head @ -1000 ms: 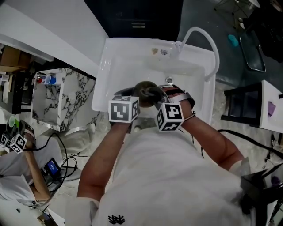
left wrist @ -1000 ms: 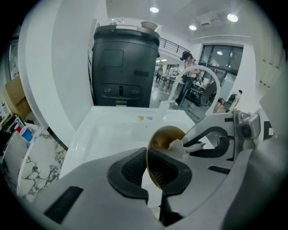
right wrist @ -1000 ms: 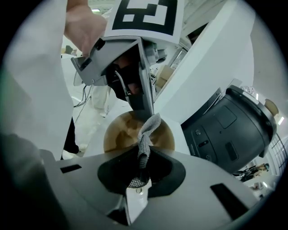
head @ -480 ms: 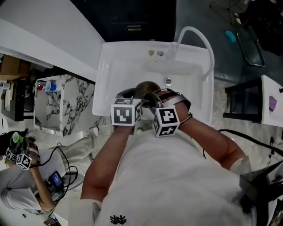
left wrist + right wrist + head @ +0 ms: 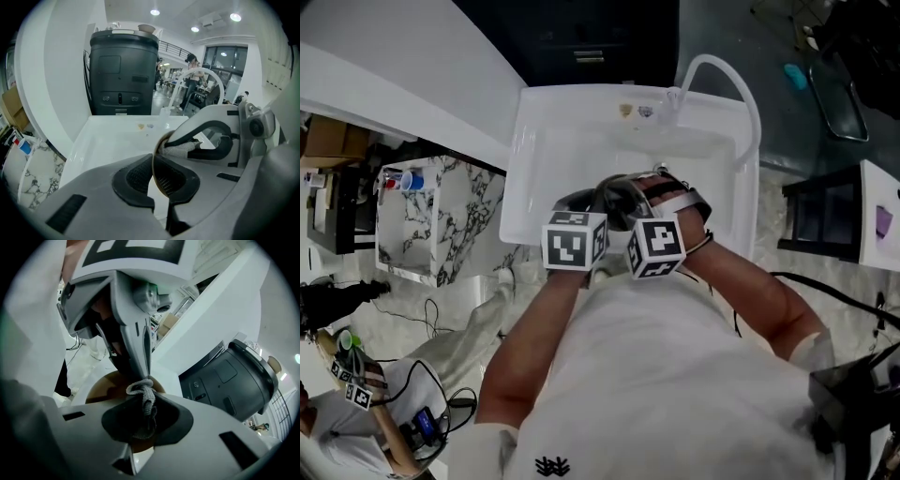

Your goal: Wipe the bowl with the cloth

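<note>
A: Step in hand?

B: Wiping is judged to be under way. The bowl (image 5: 104, 384) is held up over the white sink (image 5: 530, 141), near its front wall, not set down in it. Its thin rim is pinched edge-on between the pads of the left gripper (image 5: 154, 180), whose jaws are nearly together on it.

A: And the cloth?

B: The cloth (image 5: 142, 397), grey and bunched, is clamped in the right gripper (image 5: 140, 425), whose jaws are closed on the wad. A knot of it is pushed out past the tips and appears to be laid against the bowl's brown inner face.

A: Pose?

B: Both forearms are brought in from the body and converge over the sink's near edge. The left cube (image 5: 575, 241) and the right cube (image 5: 656, 247) are seen side by side, close together. Both grippers are angled down and away into the basin, so that the tips meet at the bowl.

A: Next move?

B: By judgement, the wad is to be swept round the inner wall under light pressure while the rim grip is kept firm. The bowl may need turning so that unwiped parts are reached. How much has been covered cannot be told. Risk noted: the rim is held at one point only, so a hard push could lever the bowl out of the pads.
</note>
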Tool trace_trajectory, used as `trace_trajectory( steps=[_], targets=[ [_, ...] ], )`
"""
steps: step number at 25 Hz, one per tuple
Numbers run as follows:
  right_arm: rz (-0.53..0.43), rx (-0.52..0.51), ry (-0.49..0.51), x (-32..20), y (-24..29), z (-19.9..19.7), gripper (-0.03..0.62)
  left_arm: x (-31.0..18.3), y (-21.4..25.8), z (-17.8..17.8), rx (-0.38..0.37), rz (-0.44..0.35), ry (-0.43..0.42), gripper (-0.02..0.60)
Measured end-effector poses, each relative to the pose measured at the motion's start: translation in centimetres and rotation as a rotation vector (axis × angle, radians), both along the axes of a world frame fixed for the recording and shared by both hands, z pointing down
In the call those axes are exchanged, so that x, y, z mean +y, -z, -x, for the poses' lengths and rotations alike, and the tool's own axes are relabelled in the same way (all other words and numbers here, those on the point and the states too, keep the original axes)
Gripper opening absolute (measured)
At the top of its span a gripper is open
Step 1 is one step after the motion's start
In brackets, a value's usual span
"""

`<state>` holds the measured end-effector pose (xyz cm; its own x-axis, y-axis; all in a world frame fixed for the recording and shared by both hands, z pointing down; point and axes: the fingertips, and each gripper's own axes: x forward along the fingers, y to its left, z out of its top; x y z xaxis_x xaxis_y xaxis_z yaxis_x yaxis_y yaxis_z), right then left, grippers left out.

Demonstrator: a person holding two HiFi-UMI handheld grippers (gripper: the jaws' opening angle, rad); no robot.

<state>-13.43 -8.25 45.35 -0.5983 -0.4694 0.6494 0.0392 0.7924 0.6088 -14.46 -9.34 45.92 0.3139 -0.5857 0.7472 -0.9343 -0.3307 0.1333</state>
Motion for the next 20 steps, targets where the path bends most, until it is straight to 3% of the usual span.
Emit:
trace_trajectory(
  steps=[5, 9, 20],
  targets=[
    [-0.021, 0.082, -0.039, -0.9, -1.3, -1.3, 0.043, -0.2, -0.1, -0.1, -0.021, -0.006, -0.003, 0.02],
    [0.035, 0.118, -0.042, -0.3, -2.6, -2.0, 0.043, -0.4, -0.3, 0.2, -0.029, -0.006, 0.008, 0.02],
    [0.186, 0.111, 0.074, 3.7, -3.7, -0.5, 0.043, -0.8, -0.2, 0.3, -0.038, -0.016, 0.002, 0.02]
  ],
)
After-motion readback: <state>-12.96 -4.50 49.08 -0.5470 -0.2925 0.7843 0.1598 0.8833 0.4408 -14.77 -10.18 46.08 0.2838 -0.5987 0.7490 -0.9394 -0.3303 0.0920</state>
